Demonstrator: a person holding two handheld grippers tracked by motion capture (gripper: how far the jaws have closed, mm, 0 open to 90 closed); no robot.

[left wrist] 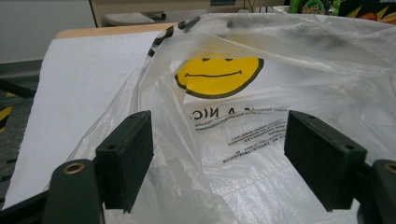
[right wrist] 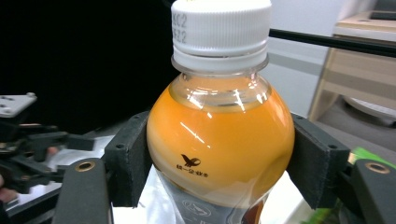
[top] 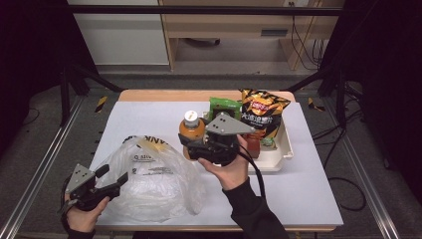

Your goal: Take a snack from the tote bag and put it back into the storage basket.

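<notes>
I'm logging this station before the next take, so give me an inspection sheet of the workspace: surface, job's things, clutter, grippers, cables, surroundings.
Surface: white table top, wooden edge at the far side.
Job's things: orange drink bottle with white cap, upright; clear plastic bag with a yellow smiley print, crumpled on the near left.
Clutter: white tray holding a chip bag, a green packet and a red item I cannot identify.
Grippers: right gripper shut on the bottle's shoulder; left gripper open, jaws apart at the bag's edge.
Cables: black cable trails from the right gripper; more cables on the floor at right.
Surroundings: metal frame rails, wooden furniture behind, dark sides.
</notes>
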